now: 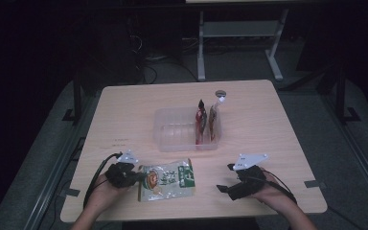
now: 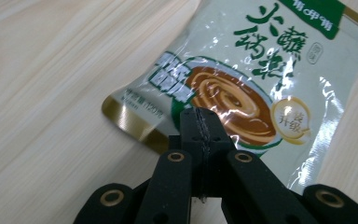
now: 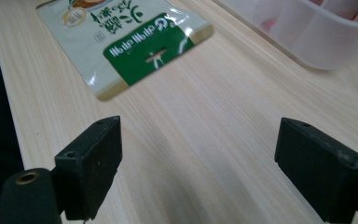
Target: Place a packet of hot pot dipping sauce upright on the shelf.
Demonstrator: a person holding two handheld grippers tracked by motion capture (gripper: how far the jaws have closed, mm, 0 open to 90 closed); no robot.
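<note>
The green-and-white snack pouch [image 1: 166, 179] lies flat near the table's [image 1: 124, 110] front edge, short of the clear bin [image 1: 172, 129]. The left gripper [image 2: 200, 122] has its jaws clamped on the pouch's edge; the right gripper [image 3: 198, 163] waits with jaws wide apart. Such a shallow pinch on slick film could slip during a lift.

The surface [image 1: 124, 115] is pale wood-grain laminate, smooth and matt, with fine straight streaks. On its near left lies a food pouch [image 2: 261, 88] of glossy plastic film, crinkled, with bright glare spots and a shiny gold strip along its edge. The left tongs [image 2: 200, 126] are matt black plastic, their pads finely ribbed, with brass-coloured rings at the joints. The right tongs [image 3: 214, 163] have the same dull black finish, slightly scuffed. At the centre, the tray [image 1: 172, 129] is smooth, clear, faintly frosted plastic.
</note>
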